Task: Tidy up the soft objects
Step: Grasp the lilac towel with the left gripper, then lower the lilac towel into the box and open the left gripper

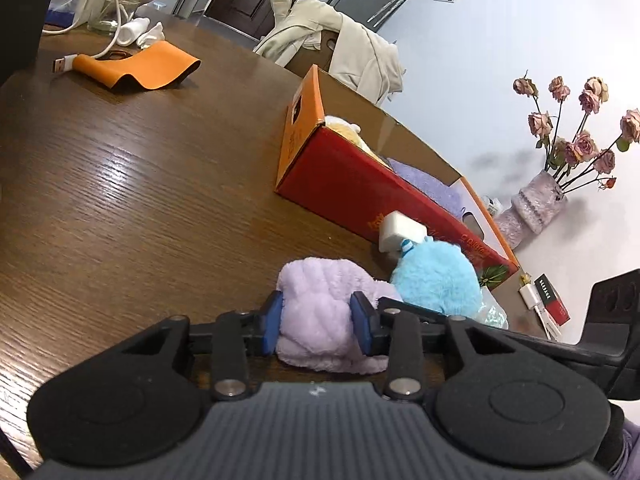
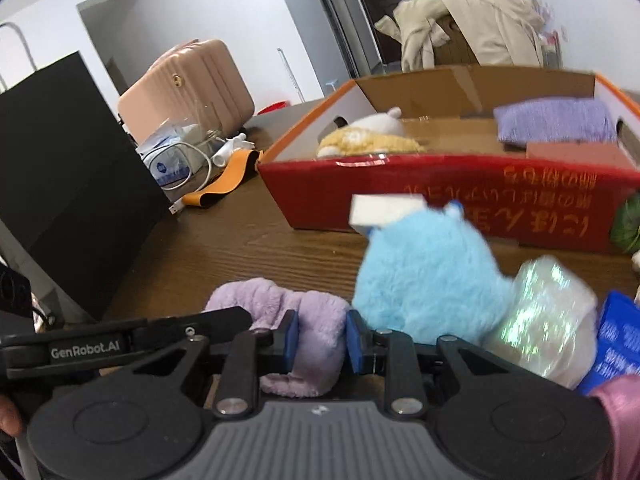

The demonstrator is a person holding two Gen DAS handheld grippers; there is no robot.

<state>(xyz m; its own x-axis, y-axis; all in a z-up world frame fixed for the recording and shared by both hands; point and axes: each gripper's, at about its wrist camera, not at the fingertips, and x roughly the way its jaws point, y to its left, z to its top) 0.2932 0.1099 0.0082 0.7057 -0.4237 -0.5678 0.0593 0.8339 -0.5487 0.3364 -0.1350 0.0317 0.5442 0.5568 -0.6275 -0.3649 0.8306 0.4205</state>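
Note:
A fluffy lilac cloth (image 1: 320,312) lies on the brown wooden table (image 1: 140,200). My left gripper (image 1: 318,322) is shut on one end of it. My right gripper (image 2: 322,340) is shut on the other end of the lilac cloth (image 2: 316,332). A blue plush toy (image 1: 436,280) with a white tag lies beside it, also in the right wrist view (image 2: 428,276). Behind stands an open red and orange cardboard box (image 1: 360,188) holding a yellow and white plush (image 2: 372,136) and a folded purple towel (image 2: 556,120).
A shiny iridescent bag (image 2: 548,320) and a blue packet (image 2: 620,332) lie right of the blue plush. An orange mat (image 1: 140,68), a white cable and a glass jar sit at the far end. A vase of dried roses (image 1: 536,204) stands by the wall. A black box (image 2: 60,184) stands left.

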